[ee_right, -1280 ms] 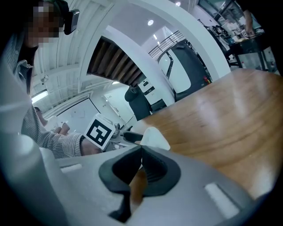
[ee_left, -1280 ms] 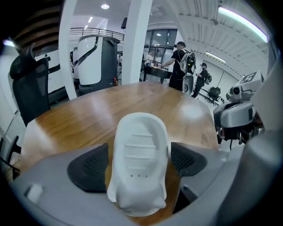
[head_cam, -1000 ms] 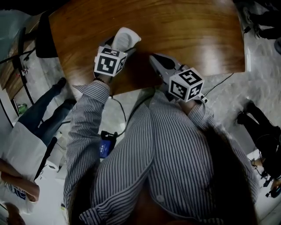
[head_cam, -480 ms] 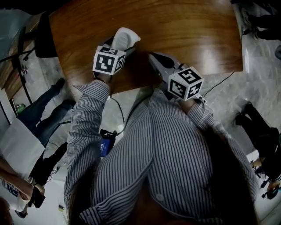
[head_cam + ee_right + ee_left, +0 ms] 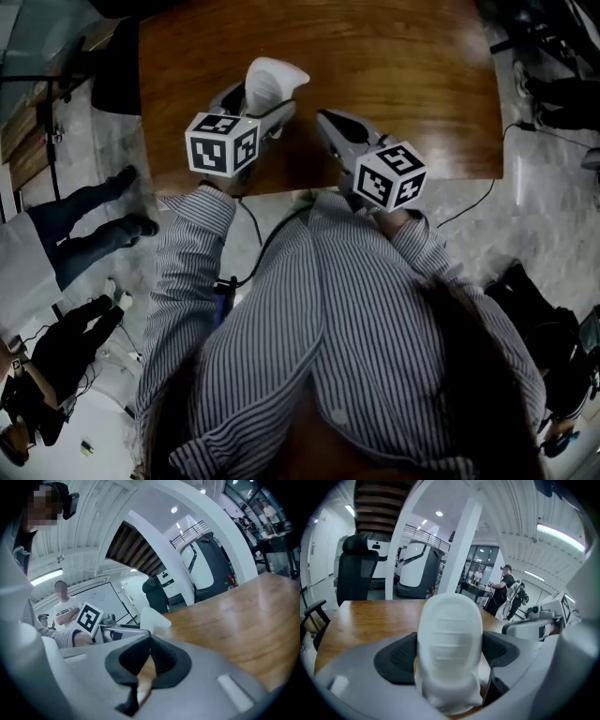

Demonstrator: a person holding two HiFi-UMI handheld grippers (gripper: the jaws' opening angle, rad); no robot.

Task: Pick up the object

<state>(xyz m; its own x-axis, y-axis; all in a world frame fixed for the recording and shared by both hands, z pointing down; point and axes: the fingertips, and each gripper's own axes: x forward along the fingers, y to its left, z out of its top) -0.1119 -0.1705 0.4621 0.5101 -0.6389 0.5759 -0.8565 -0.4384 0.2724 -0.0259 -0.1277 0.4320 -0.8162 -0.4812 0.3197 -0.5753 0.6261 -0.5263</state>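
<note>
A white ribbed plastic object (image 5: pixel 449 651) stands upright between the black pads of my left gripper (image 5: pixel 450 656), which is shut on it. In the head view the white object (image 5: pixel 269 82) sticks out ahead of the left gripper (image 5: pixel 255 105), held over the near part of the wooden table (image 5: pixel 394 66). My right gripper (image 5: pixel 328 125) hangs beside it over the table's near edge, its jaws pressed together with nothing in them. From the right gripper view (image 5: pixel 149 660) the white object (image 5: pixel 153 618) shows to the left, beyond the closed pads.
A black office chair (image 5: pixel 355 571) stands at the table's far left corner. People stand on the floor to the left (image 5: pixel 56 244) and in the hall behind (image 5: pixel 502 585). Cables (image 5: pixel 469 202) trail off the table's near right edge.
The head view has shifted, so the table and both grippers sit a little further right and lower. The left gripper keeps its hold on the white object, slightly raised. The right gripper stays shut.
</note>
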